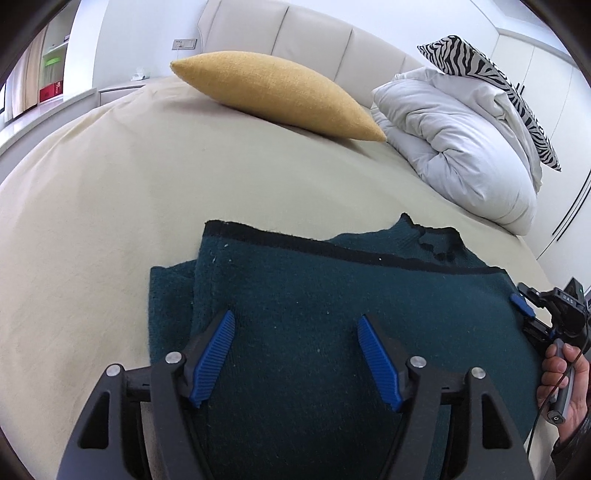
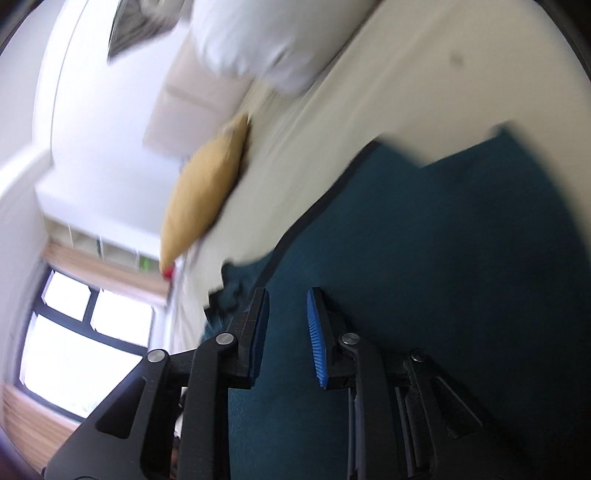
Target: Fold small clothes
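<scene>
Both tongs stand apart over my dark teal knitted garment [image 1: 332,295], which lies folded on the bed [image 1: 110,192]. Left tongs [image 1: 295,354] hover wide above its near part; right tongs [image 2: 286,339] gape narrowly at its right edge, gripping nothing.

A: What's the cloth between the left gripper [image 1: 295,354] fingers [image 1: 216,356]?

B: A dark teal garment [image 1: 332,295], thick fuzzy knit, matt, with pale lint specks and a black trim band along the far edge.

A: And the fingers themselves?

B: Matt black plastic with ribbed blue pads and small shiny metal pins at the joints. The right gripper [image 2: 286,338] looks the same, though that view is blurred.

A: Beyond the fingers?

B: A smooth matt beige bed sheet [image 1: 110,206], a coarse-woven mustard cushion [image 1: 280,96], a crumpled white cotton-like duvet [image 1: 454,147], and a padded headboard [image 1: 314,33] with a soft sheen.
</scene>
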Demonstrator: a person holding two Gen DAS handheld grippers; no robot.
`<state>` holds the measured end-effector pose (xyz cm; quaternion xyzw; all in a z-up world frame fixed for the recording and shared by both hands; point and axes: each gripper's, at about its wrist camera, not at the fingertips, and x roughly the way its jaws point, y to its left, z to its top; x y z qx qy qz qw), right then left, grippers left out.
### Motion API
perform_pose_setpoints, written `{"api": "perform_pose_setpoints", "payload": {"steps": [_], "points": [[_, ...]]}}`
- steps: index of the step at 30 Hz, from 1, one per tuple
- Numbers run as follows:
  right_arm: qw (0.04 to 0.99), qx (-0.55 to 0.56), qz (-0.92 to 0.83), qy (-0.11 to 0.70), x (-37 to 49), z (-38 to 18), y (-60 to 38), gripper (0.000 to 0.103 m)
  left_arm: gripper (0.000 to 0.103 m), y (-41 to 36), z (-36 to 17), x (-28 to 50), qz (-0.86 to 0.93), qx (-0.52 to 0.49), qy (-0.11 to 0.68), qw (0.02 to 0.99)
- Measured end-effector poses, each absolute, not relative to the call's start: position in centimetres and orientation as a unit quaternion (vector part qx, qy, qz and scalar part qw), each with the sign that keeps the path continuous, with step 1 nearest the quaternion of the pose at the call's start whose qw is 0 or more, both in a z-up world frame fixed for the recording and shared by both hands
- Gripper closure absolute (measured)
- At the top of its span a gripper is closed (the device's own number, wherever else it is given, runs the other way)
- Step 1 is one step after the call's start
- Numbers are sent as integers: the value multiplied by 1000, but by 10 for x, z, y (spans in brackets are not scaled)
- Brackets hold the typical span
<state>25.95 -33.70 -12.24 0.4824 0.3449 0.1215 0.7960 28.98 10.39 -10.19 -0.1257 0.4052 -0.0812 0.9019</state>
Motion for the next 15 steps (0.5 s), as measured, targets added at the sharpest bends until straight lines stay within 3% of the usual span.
{"api": "perform_pose_setpoints", "payload": {"steps": [8, 13, 15], "points": [[821, 476, 24, 313, 172, -109, -387, 81, 31, 128, -87, 269, -92, -196, 393, 894], [842, 438, 49, 310, 127, -79, -376, 68, 18, 158, -62, 213, -58, -236, 358, 901], [842, 433, 70, 314, 109, -66, -367, 54, 17, 171, -63, 200, -52, -260, 364, 893]]}}
